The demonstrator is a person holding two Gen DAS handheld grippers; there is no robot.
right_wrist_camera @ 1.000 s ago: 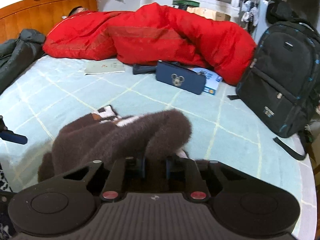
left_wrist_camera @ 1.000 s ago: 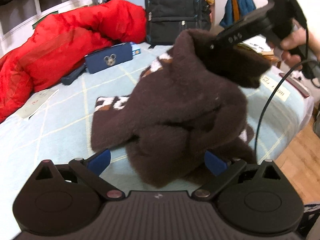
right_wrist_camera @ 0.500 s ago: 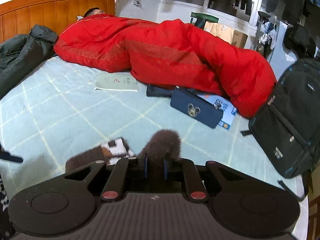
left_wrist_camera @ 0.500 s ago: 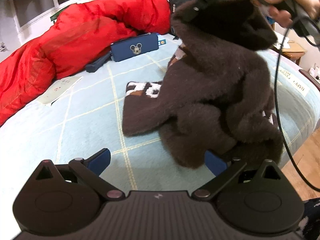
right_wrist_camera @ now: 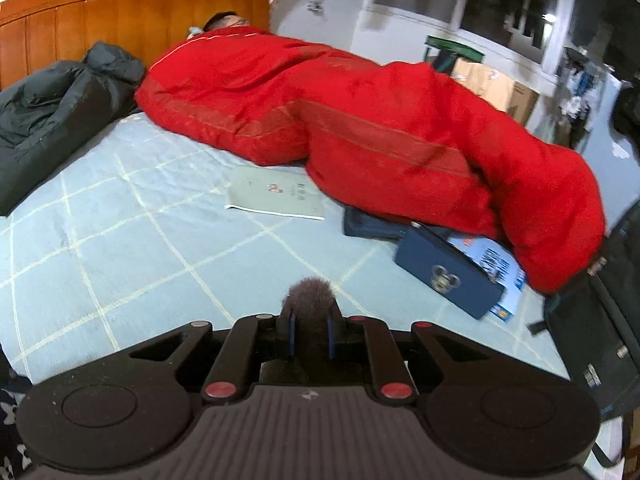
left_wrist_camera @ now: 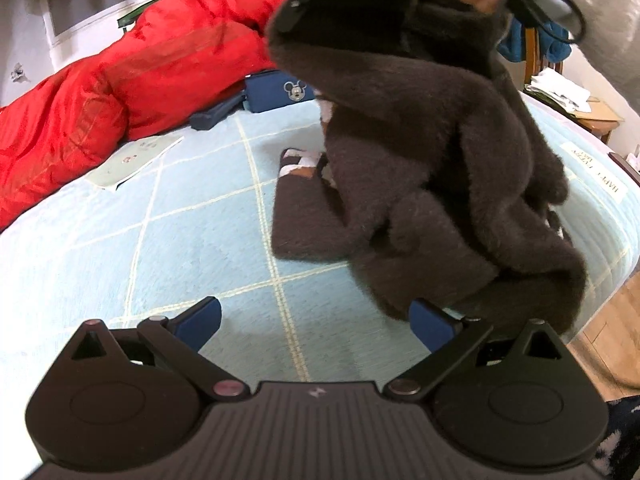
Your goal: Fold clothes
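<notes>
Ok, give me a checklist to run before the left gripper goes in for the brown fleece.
1. Right gripper clamped on the brown fleece garment: ok, a tuft sits pinched between its pads.
2. Garment lifted clear of the bed: not ok, its lower folds rest on the sheet.
3. Left gripper open and empty: ok, nothing between the blue pads.
4. A clean hem or corner for the left gripper to take: cannot tell, the fabric hangs bunched.
5. Landing area free: ok nearby; the booklet and the blue Mickey case lie farther up the bed.
</notes>
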